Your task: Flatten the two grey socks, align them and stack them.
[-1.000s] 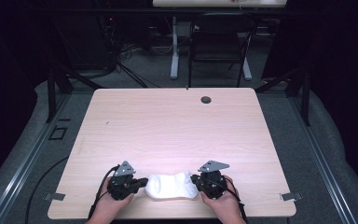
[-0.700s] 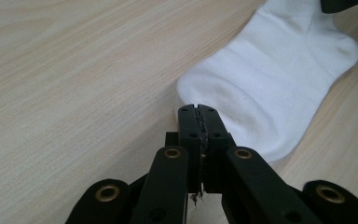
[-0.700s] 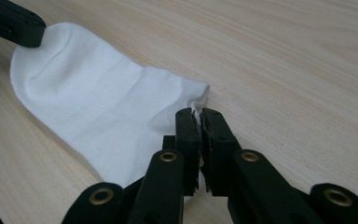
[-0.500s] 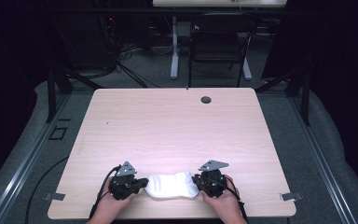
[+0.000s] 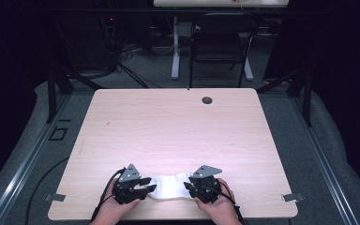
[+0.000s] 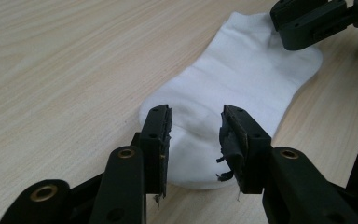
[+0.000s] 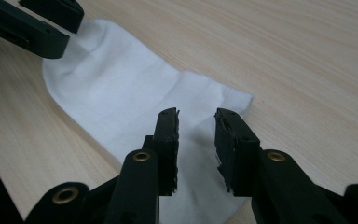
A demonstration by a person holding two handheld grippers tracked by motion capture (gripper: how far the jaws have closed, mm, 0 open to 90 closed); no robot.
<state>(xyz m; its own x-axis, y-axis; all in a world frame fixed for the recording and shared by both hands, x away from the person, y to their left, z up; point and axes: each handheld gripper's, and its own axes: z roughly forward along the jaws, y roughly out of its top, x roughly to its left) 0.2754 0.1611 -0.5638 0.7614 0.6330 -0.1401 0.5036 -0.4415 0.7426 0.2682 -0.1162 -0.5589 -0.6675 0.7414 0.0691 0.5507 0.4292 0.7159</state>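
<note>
1. We saw a white sock lying flat on the wooden table, close to the near edge and roughly midway along it.
2. We found the left gripper at the sock's left end and the right gripper at its right end, each held in a hand coming up from the bottom of the high view.
3. In the left gripper view, we noted the left gripper with its jaws parted, a clear gap between them, poised over the rounded end of the sock; we could not tell whether the tips touched the cloth.
4. In that same view, the other gripper's black jaws sat at the far end of the sock (top right corner of the picture).
5. In the right gripper view, we noted the right gripper likewise released, its jaws apart above the squarer end of the sock, gripping nothing.
6. The pads on both grippers looked worn, with frayed bits hanging from their edges.
7. Farther off we saw a small dark round hole near the table's far edge, well apart from the sock, and beyond the table a chair on the grey floor.
</note>
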